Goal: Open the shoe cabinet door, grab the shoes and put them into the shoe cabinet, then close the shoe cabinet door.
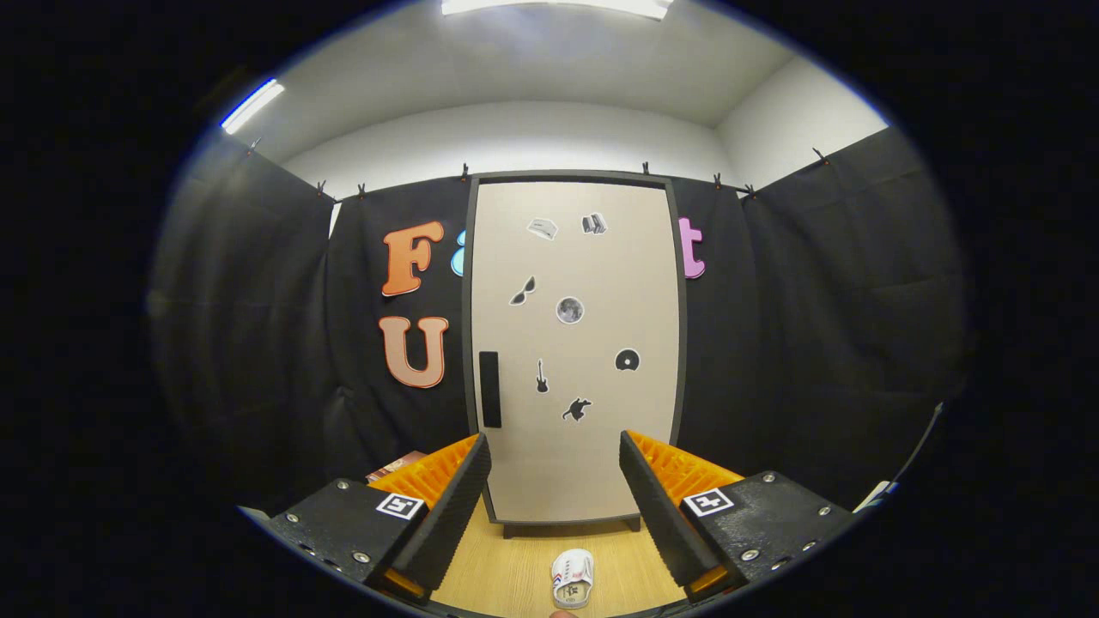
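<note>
One shoe cabinet at 12 o'clock from the gripper, upright against the black cloth wall, its single door closed flat in a dark frame; contents hidden. One dark vertical handle on the door's 9 o'clock edge. Seven small stickers scattered over the door, among them sunglasses, a guitar and a disc; no readable writing on them. One white shoe on the wooden floor, at 6 o'clock below the cabinet, between the fingers and nearer the camera than their tips. Gripper released, jaws spread wide, holding nothing. Two square markers, one on each finger block.
</note>
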